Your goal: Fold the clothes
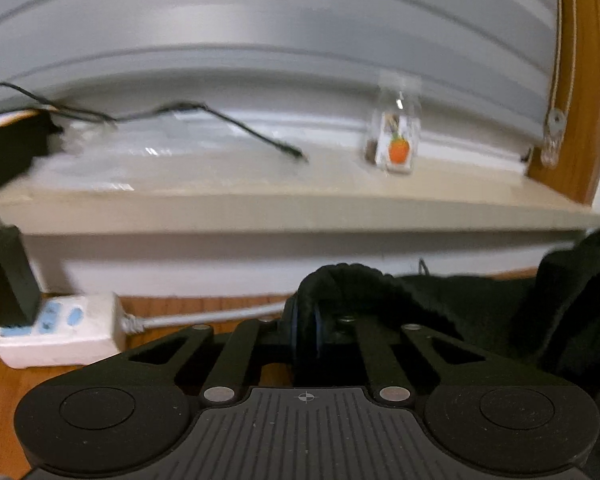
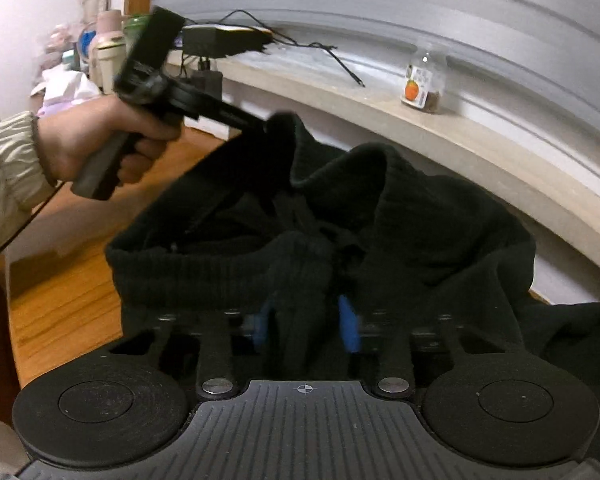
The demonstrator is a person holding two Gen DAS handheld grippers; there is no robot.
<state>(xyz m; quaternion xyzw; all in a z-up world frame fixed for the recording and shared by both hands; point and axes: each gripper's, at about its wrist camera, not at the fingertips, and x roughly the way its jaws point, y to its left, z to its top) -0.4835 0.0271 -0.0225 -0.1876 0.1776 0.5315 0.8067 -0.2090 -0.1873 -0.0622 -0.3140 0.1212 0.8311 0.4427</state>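
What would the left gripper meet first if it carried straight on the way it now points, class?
The left gripper is shut on the black knitted garment. Beyond that fold, it would probably meet the white wall beneath the window ledge, though depth is unclear.

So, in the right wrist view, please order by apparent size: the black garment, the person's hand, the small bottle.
1. black garment
2. person's hand, much nearer the camera
3. small bottle, far away, so its true size is unsure

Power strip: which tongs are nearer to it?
Left. The left tongs are beside the power strip, clamping the black garment. The right tongs grip the garment farther along; no strip in their view.
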